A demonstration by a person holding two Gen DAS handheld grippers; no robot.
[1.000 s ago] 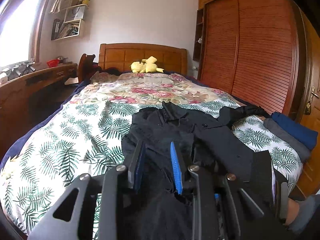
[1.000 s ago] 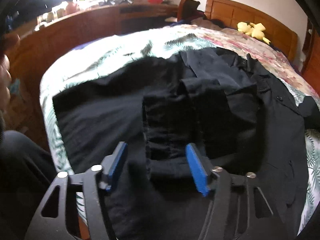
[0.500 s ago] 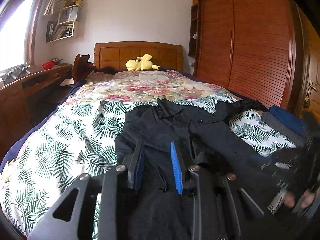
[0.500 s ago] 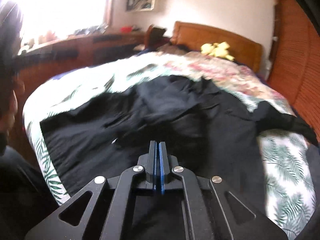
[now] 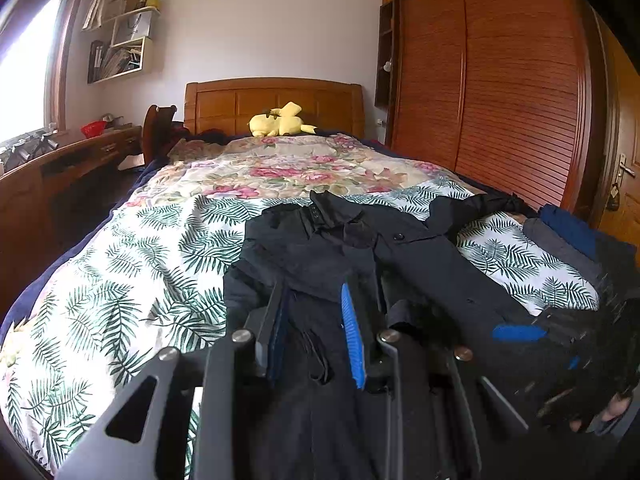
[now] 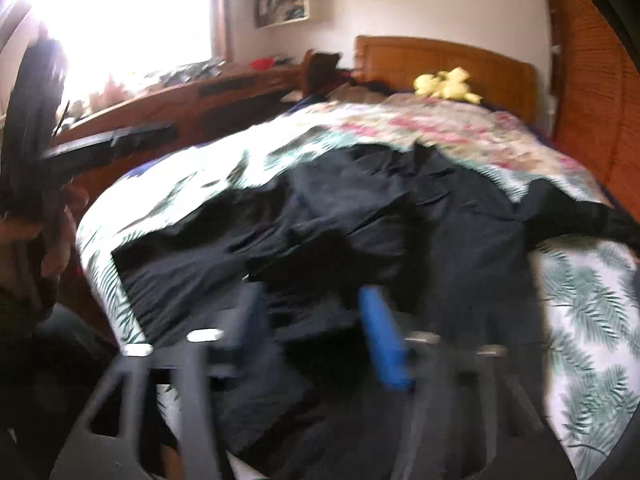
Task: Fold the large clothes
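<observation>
The large black buttoned shirt (image 5: 420, 264) lies on the palm-print bed (image 5: 132, 264), one sleeve folded; left claw (image 5: 316, 332) clamps fabric; right claw (image 6: 316, 328), just opened, grips nothing; most folding remains.

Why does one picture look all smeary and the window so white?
Right wrist view: motion blur smears the black coat and the right gripper, and the window is blown out to white glare. Left wrist view: sharp, though the fisheye lens bends the wardrobe and only its right edge blurs.
</observation>
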